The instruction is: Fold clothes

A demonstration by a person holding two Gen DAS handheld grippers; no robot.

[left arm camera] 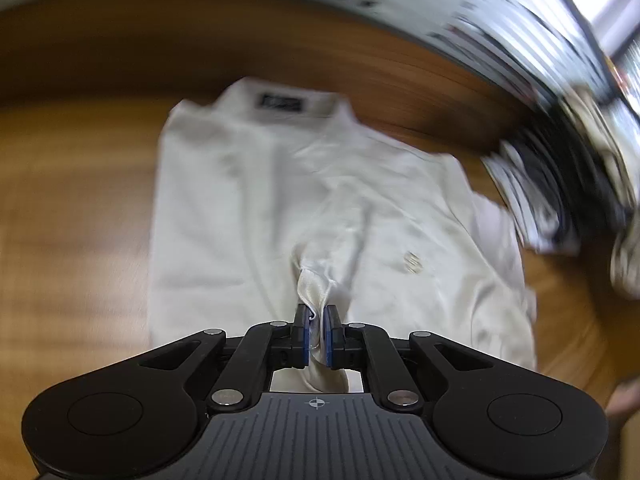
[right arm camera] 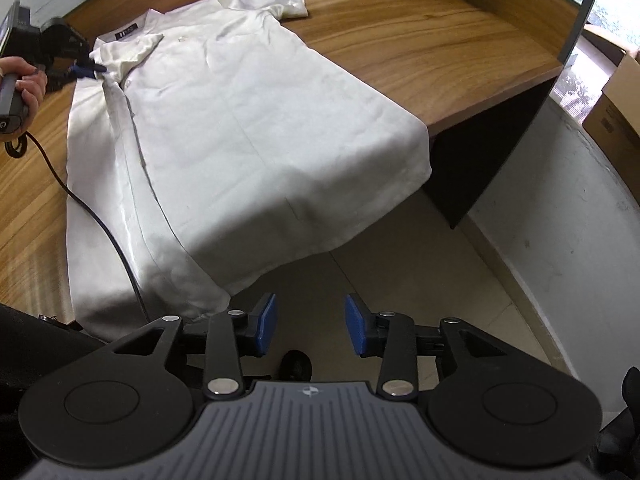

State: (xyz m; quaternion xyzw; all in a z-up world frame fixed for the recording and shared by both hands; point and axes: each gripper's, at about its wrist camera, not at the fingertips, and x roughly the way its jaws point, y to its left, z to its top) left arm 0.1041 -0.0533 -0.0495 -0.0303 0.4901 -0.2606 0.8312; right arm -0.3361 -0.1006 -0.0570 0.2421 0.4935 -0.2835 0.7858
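shirt [right arm camera: 248,128]: plain white, faint sheen
neck label [right arm camera: 126,34]: black, on the shirt's collar
table [right arm camera: 420,40]: brown wood grain under the shirt
gripper pads [right arm camera: 267,324]: blue, on black arms
cable [right arm camera: 96,216]: black, across the shirt

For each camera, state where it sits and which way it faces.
Left wrist: on the left gripper, looking down the white shirt toward its collar; jaws pinch a fold.
Right wrist: on the right gripper, at the hem end over the floor; jaws open; a hand shows.
Shared: shirt, wooden table, left gripper.
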